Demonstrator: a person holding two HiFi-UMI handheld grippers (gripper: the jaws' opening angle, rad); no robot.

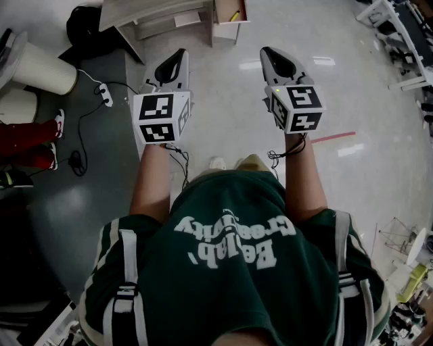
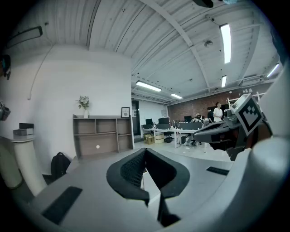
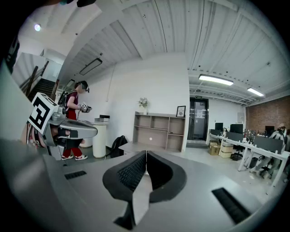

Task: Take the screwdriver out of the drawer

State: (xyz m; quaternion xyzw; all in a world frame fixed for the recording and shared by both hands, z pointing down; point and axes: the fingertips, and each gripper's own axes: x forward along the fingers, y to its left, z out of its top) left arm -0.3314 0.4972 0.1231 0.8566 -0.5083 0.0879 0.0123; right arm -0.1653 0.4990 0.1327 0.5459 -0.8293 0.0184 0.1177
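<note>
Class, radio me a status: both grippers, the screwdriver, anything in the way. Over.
Left gripper shut, empty. Right gripper shut, empty. Drawer open ahead, yellow item inside, likely the screwdriver, untouched. Nothing seen in the way.

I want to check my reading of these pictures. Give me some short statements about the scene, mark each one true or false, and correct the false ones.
1. The left tongs and the right tongs are both closed. True.
2. Something is gripped in the left tongs. False: they are empty.
3. A black backpack sits on the floor near the shelf. True.
4. The person holding the tongs wears a red shirt. False: the shirt is green.
</note>
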